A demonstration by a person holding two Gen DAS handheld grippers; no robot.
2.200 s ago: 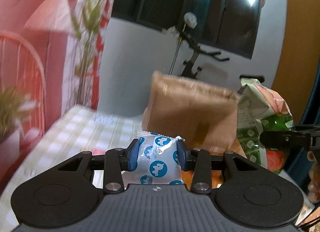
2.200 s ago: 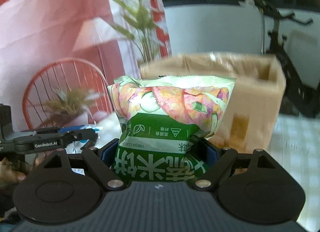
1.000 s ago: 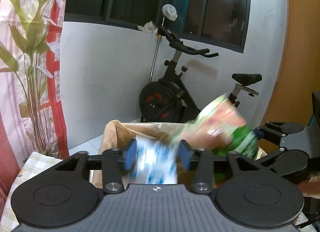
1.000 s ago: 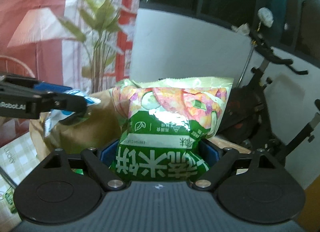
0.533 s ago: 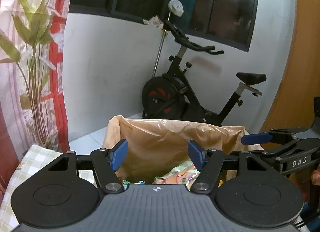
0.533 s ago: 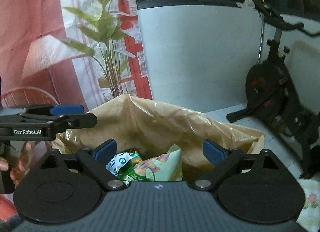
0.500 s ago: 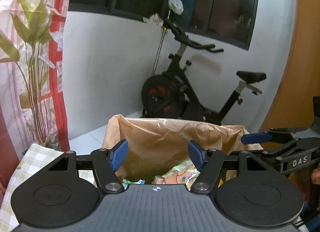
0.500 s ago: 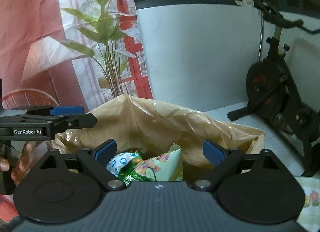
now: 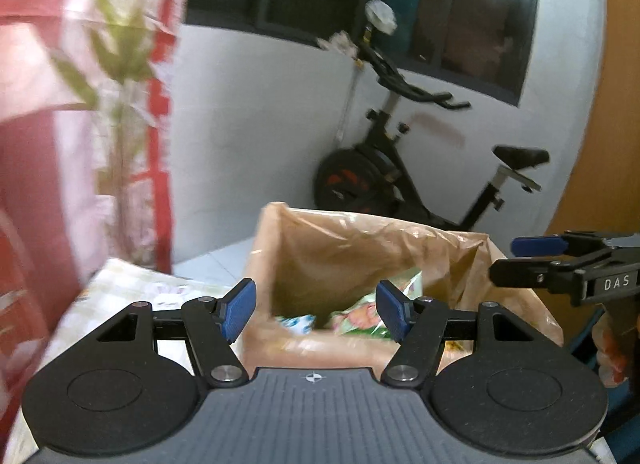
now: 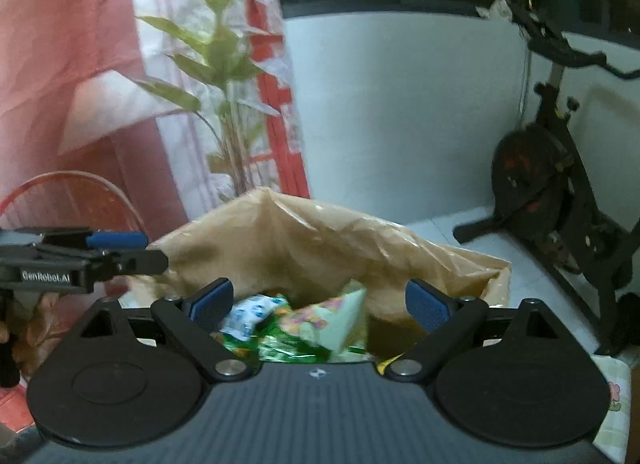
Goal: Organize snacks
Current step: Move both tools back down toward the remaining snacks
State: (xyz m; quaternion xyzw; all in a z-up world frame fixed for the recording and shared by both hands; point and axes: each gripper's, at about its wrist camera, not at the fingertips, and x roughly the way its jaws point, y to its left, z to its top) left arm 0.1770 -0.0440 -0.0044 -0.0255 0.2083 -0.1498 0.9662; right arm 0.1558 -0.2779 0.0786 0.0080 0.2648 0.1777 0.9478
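Note:
A box lined with a brown plastic bag stands open ahead; it also shows in the right wrist view. Inside lie a green snack packet and a small white and blue packet; both also show in the left wrist view, the green one and the blue one. My left gripper is open and empty above the box's near edge. My right gripper is open and empty over the box. Each gripper shows in the other's view, the right one and the left one.
An exercise bike stands behind the box against a white wall. A checked tablecloth covers the table to the left. A pink curtain with a leaf print hangs on the left. An orange wire chair back is nearby.
Both grippers let go of their packets, which now lie in the box. Since half a second ago both grippers have pulled back and tilted a little; the box looks lower and nearer.

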